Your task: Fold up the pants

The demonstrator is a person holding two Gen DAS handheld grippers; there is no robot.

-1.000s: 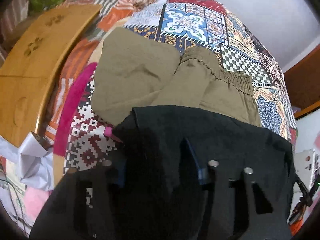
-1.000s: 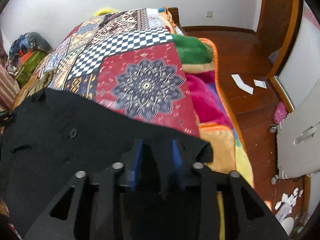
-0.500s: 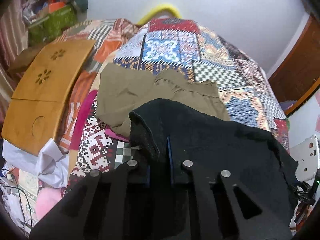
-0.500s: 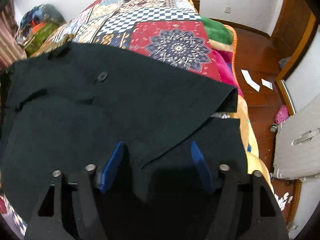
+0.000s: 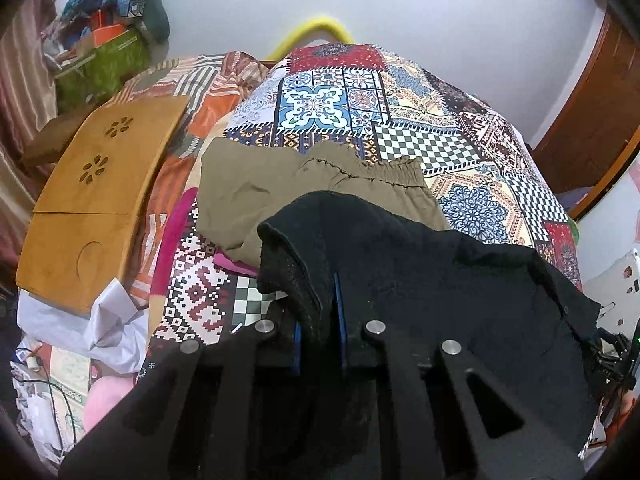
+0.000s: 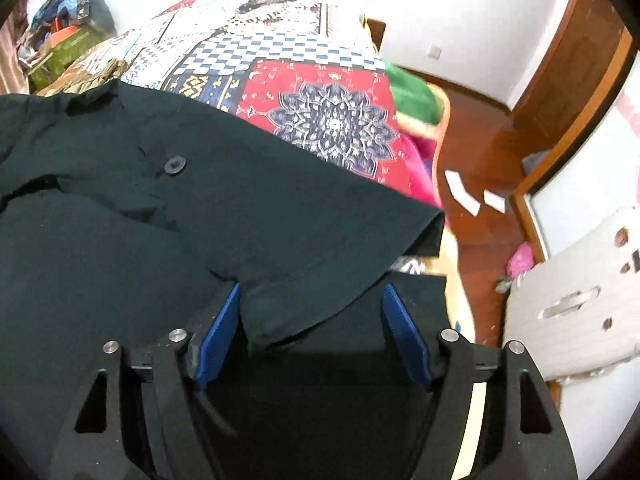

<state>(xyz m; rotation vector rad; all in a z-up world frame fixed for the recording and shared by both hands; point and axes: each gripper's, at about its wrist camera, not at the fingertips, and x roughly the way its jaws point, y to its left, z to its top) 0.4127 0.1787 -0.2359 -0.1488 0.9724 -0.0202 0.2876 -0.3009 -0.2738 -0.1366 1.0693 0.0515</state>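
Observation:
The black pants [image 5: 440,276] lie across the near end of a patchwork bed [image 5: 336,100]. My left gripper [image 5: 318,312] is shut on a bunched edge of the black pants and holds it raised. In the right wrist view the black pants [image 6: 168,216] spread flat, with a button [image 6: 175,165] showing. My right gripper [image 6: 312,308] is open, its blue pads [image 6: 218,328] wide apart over a folded flap of the fabric.
Folded olive pants [image 5: 280,188] lie on the bed beyond the black ones. A wooden lap table [image 5: 96,200] sits at the left. A wooden floor [image 6: 484,152] with paper scraps and a white suitcase [image 6: 580,296] lie right of the bed.
My left gripper closed on the pants' edge and lifted it. My right gripper opened, let go of the fabric and its jaws spread wider.

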